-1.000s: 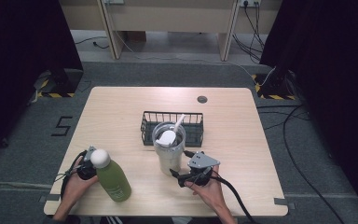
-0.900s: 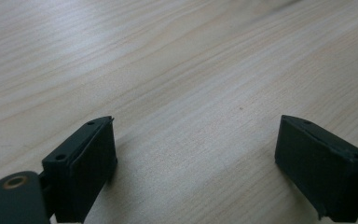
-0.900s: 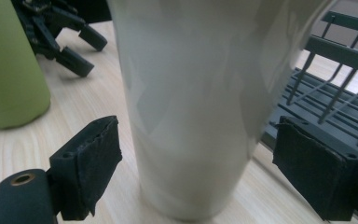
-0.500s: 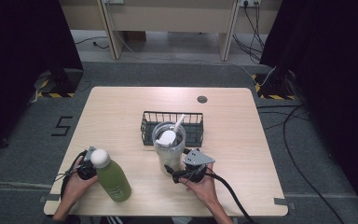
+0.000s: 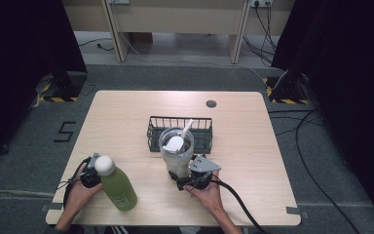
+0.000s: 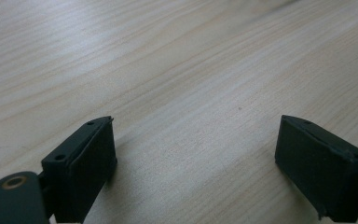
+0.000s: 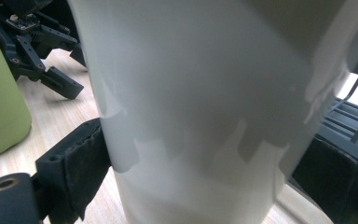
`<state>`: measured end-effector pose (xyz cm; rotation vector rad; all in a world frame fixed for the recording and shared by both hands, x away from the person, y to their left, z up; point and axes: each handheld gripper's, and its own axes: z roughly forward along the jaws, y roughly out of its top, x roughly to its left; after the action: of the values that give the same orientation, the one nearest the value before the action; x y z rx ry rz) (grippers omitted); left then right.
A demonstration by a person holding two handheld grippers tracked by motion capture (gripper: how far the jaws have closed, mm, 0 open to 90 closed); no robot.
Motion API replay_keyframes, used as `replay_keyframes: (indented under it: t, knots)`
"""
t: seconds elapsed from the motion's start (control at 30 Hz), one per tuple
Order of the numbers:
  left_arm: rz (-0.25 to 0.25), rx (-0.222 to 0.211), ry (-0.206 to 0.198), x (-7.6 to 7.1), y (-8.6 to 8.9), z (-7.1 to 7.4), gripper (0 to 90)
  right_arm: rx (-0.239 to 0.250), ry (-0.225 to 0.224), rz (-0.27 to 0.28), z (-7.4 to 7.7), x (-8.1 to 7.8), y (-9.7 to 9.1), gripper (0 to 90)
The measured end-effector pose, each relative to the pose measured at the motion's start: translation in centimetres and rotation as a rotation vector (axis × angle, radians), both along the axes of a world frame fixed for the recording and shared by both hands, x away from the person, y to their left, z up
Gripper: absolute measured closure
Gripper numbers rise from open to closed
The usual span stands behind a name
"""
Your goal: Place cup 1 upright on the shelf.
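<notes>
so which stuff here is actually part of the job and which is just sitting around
In the job:
- white tumbler, between the right gripper's jaws
- wire basket just behind it

Just sitting there:
- green bottle, by the left gripper, which is open over bare table

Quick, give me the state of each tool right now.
Left tool: open, nothing between its jaws, just the bare table.
Right tool: jaws around the white cup; whether they grip it cannot be told.
</notes>
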<state>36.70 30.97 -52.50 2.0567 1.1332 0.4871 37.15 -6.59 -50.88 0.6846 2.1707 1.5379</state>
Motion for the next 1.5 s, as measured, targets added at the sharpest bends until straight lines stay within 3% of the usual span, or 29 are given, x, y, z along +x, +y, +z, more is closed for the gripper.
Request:
replay_keyframes:
  t: [0.3, 0.87, 1.5]
  knots:
    - [0.0, 0.0, 0.0, 0.0, 0.0, 0.0, 11.6, 0.026, -0.03, -0.006, -0.5, 0.4, 0.5, 9.0]
    - [0.0, 0.0, -0.001, 0.0, 0.0, 0.0, 11.6, 0.061, -0.04, -0.007, -0.7, 0.7, 1.2, 11.0]
    - [-0.003, 0.001, -0.001, 0.0, 0.0, 0.0, 11.7, 0.047, -0.037, -0.023, -0.1, 0.5, 1.2, 11.7]
